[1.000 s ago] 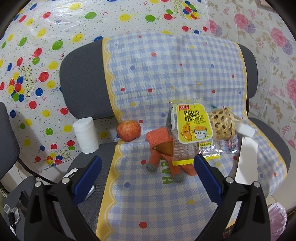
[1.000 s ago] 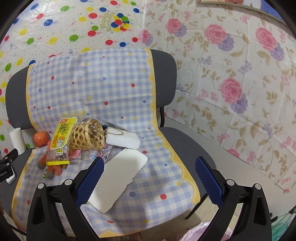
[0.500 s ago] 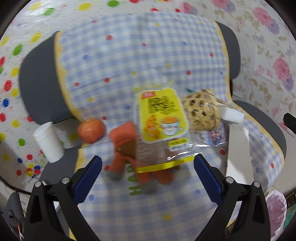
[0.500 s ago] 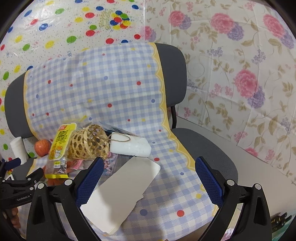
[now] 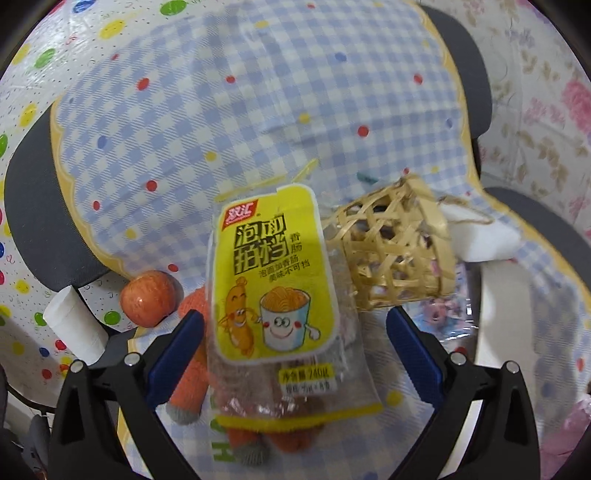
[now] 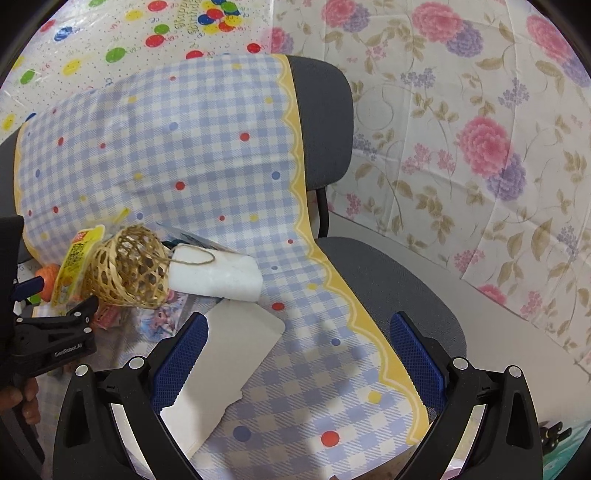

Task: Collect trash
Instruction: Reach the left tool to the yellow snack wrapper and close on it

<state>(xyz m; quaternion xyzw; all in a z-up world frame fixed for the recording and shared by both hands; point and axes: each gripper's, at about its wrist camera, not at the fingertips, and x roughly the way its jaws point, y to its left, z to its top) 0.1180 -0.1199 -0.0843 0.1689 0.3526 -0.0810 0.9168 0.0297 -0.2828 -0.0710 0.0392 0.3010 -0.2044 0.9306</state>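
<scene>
— What can be read on the sausage packet (image 5: 275, 295)?

— A red logo with 双汇 at the top, then big black characters 泡面拍档, 香肠 beside them, and a smaller line 泡面加香肠 美味不可挡. Lower down, a yellow strip ends in 240g.

— Anything else?

— Green letters on the checked cloth (image 5: 221, 446), partly hidden; only an "H" shows clearly. The balloon sheet (image 6: 192, 22) says "Happy Birthday". The left gripper (image 6: 55, 332) has small white lettering, too fine to read surely.

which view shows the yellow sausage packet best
The left wrist view: the yellow sausage packet lies face-on between the open left tool's fingers, label and cartoon print readable. The right wrist view catches only a thin edge-on sliver of it at the far left, beside the woven bamboo basket.
</scene>
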